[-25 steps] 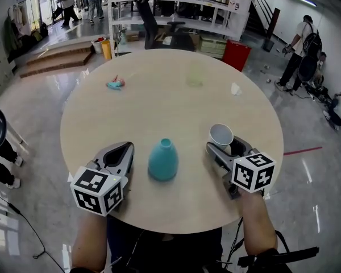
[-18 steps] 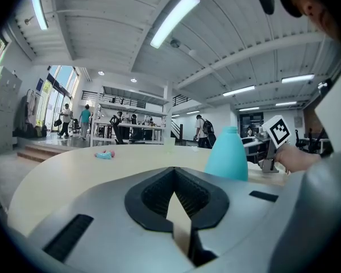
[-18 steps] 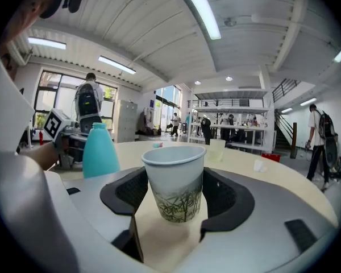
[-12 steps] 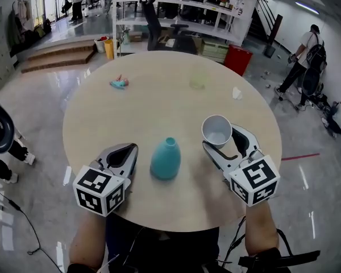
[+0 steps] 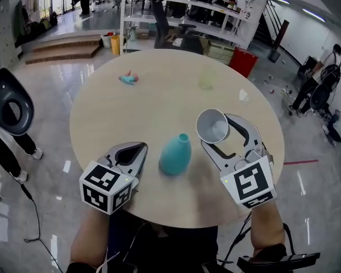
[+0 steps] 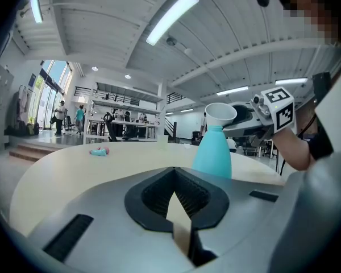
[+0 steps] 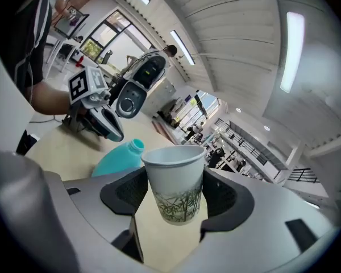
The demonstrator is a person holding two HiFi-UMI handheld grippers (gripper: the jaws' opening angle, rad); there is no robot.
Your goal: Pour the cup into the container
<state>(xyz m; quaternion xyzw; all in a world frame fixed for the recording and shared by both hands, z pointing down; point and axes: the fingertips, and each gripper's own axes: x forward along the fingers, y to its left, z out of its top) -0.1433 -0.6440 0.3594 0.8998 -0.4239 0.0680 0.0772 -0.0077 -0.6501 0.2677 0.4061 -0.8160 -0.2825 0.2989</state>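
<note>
Right hand-held gripper point(image 5: 217, 132) clasping paper cup point(image 5: 211, 125) beside teal container point(image 5: 175, 154), left hand-held gripper point(image 5: 141, 147) clenched empty, cup's contents indiscernible.

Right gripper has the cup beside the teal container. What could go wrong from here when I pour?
1. The teal container has a narrow mouth, much smaller than the rim of the cup, so part of the pour may land on the table.
2. Nothing holds the container: the left gripper lies shut beside it, apart from it. A nudge from the right gripper or the cup may tip it.
</note>
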